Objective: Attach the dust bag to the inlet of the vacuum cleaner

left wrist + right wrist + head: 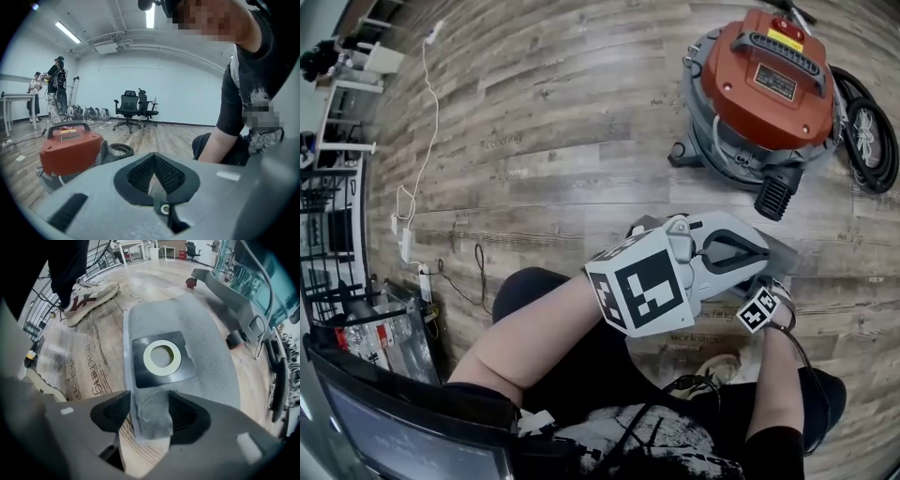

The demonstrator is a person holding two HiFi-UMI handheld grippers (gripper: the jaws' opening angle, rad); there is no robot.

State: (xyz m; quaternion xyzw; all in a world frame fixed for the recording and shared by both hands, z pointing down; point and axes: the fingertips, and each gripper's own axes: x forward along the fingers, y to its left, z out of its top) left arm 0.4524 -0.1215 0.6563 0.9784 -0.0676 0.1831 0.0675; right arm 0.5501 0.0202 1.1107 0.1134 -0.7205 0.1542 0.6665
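The red-topped vacuum cleaner (769,75) stands on the wood floor at the upper right, and it also shows in the left gripper view (70,150). The grey dust bag (197,329) lies flat on the floor, its black collar and cream ring (162,357) facing up. My right gripper (150,411) points down over the bag's near end. Its jaws are open, with that end between them and the pads not pressing it. In the head view only its marker cube (758,309) shows. My left gripper (759,255) is shut and empty (154,176), held above the bag and aimed towards the vacuum.
A black hose coil (872,131) lies right of the vacuum. A white cable (427,112) runs along the floor at the left. The person's shoe (91,298) and a wheeled chair base (225,296) flank the bag. Office chairs (136,108) and two people (56,89) stand far off.
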